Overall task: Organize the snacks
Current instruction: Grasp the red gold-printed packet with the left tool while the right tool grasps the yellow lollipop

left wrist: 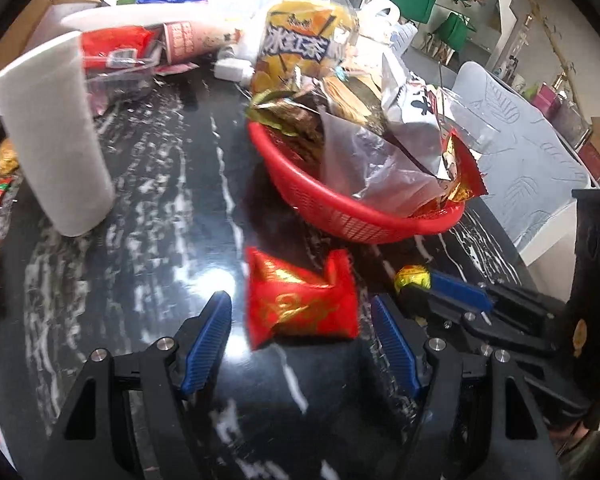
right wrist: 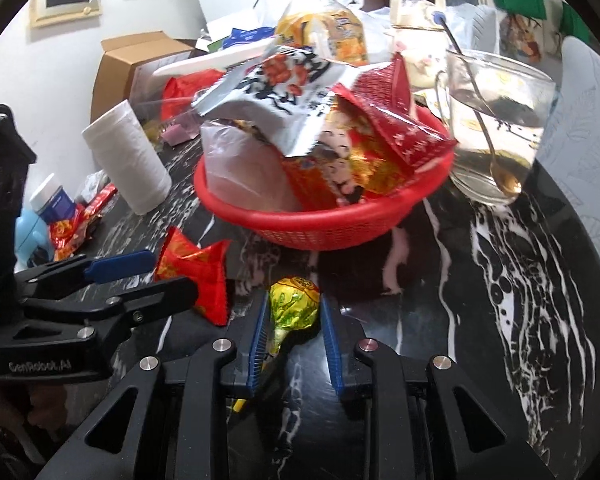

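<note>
A red basket (left wrist: 352, 220) (right wrist: 324, 228) piled with snack bags stands on the black marble table. A red and gold snack packet (left wrist: 300, 300) (right wrist: 196, 272) lies in front of it, between the open fingers of my left gripper (left wrist: 302, 308). A yellow-green wrapped lollipop (right wrist: 294, 304) (left wrist: 412, 278) lies between the blue pads of my right gripper (right wrist: 294, 316), which are close around it. The left gripper also shows in the right wrist view (right wrist: 168, 272), and the right gripper in the left wrist view (left wrist: 420, 284).
A white paper roll (left wrist: 56, 136) (right wrist: 130, 156) stands left of the basket. An iced tea bottle (left wrist: 304, 32) (right wrist: 320, 20) stands behind it. A glass cup with a spoon (right wrist: 496, 128) stands to its right. Loose wrappers (right wrist: 72, 224) lie at the left.
</note>
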Available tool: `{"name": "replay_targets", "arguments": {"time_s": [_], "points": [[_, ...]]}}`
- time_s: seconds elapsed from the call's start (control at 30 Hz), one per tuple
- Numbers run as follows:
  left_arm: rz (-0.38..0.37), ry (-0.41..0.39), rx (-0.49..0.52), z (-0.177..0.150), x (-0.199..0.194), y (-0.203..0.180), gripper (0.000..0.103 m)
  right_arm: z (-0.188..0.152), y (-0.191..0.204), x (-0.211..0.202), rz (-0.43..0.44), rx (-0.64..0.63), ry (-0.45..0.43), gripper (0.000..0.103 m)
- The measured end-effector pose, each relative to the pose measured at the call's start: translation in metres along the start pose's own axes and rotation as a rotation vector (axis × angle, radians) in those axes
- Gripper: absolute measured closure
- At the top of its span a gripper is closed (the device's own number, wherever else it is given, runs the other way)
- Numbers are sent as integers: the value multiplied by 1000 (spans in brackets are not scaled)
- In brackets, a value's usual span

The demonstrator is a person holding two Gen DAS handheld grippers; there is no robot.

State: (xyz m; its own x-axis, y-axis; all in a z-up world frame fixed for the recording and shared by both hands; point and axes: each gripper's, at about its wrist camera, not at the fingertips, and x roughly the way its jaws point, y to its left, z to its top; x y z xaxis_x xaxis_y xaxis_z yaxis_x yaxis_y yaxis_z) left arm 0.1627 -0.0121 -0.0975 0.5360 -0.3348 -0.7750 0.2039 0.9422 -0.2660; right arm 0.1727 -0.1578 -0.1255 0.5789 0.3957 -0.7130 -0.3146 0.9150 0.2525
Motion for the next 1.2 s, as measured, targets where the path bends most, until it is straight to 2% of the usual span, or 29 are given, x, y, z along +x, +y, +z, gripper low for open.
{"name": "replay_targets", "arguments": {"time_s": [0.1,0.2,0.47,0.5,0.53,0.63,0.8,1.2], "points": [[-6,31,-7,2,10,-4,32,-1,-3,0,14,17,7,77],[20,28,6,4,13,-7,32,-1,-4,-1,3,24,5,77],[148,2,92,-3,16,-20,32,-3,-8,-5,-2,16,7,77],[156,-10,105,-6,15,-21,42,-3,-8,-5,-2,15,8,77],[160,-15,109,-7,14,-21,46,-4,-8,-5,-2,16,10,77],[132,-4,95,-8,11,-20,52,-5,-8,-3,3,20,21,77],[88,5,51,-14,3,-17,52,-6,-6,-3,0,9,20,77],[76,24,25,-45,-21,-23,52,-22,-2,-17,-15,15,8,77]]}}
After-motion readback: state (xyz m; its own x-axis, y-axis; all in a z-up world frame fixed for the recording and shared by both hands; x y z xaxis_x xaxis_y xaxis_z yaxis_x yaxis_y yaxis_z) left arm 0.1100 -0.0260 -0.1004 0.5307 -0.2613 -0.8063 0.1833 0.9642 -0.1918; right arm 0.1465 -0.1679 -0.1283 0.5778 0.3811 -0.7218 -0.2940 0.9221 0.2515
